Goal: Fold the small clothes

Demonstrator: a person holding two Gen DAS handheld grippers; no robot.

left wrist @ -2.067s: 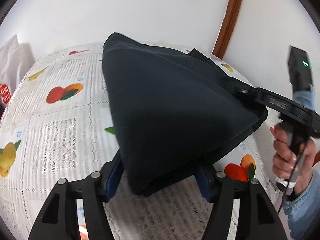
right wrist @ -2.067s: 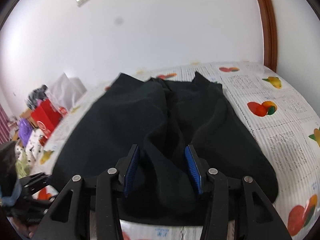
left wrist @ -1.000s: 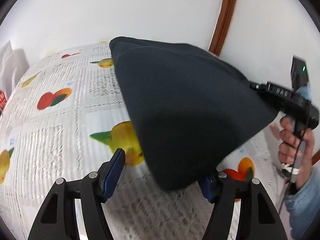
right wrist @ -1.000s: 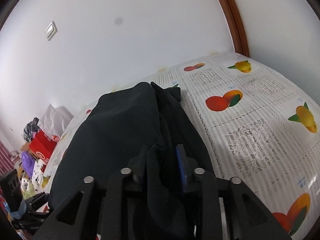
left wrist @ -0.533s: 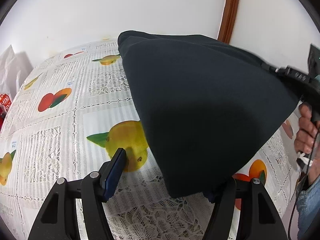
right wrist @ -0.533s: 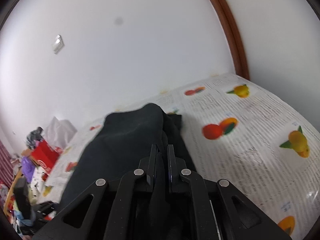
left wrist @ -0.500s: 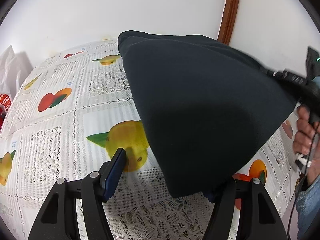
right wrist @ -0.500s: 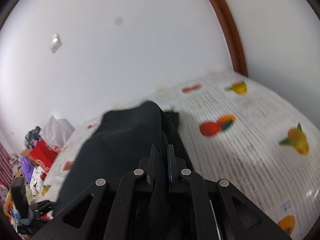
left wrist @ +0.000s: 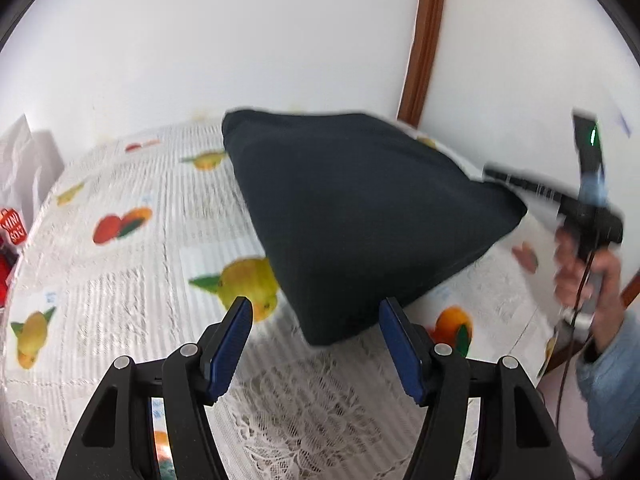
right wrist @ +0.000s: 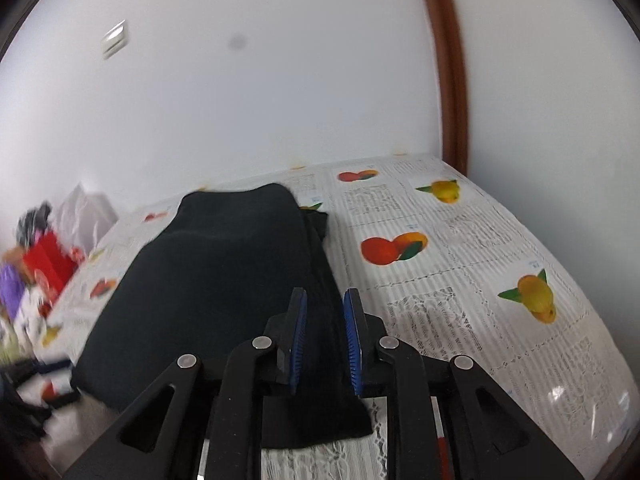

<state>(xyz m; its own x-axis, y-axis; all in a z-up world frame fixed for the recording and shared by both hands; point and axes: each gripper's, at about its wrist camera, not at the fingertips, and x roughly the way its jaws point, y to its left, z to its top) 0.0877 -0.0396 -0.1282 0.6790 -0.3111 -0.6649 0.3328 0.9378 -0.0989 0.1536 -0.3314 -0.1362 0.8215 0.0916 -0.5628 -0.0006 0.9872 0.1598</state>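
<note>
A dark navy garment [left wrist: 360,216] lies folded over on a table with a white lace, fruit-print cloth [left wrist: 120,280]. My left gripper [left wrist: 316,332] is open, its blue pads [left wrist: 232,340] just short of the garment's near corner and not touching it. My right gripper [right wrist: 325,324] has its jaws parted a little around a fold of the garment [right wrist: 224,280], with small gaps at the pads. The right gripper also shows in the left wrist view [left wrist: 512,182], at the garment's right corner.
White walls stand behind the table, with a brown wooden door frame [left wrist: 424,40]. A white bag [left wrist: 24,172] and red packaging [right wrist: 48,264] sit at the table's left end. The person's hand and blue sleeve [left wrist: 608,368] are at the right.
My right gripper was shut on the garment's fold and has now parted slightly. The garment has sunk back onto the table. My left gripper stays open and has drawn back from the corner.
</note>
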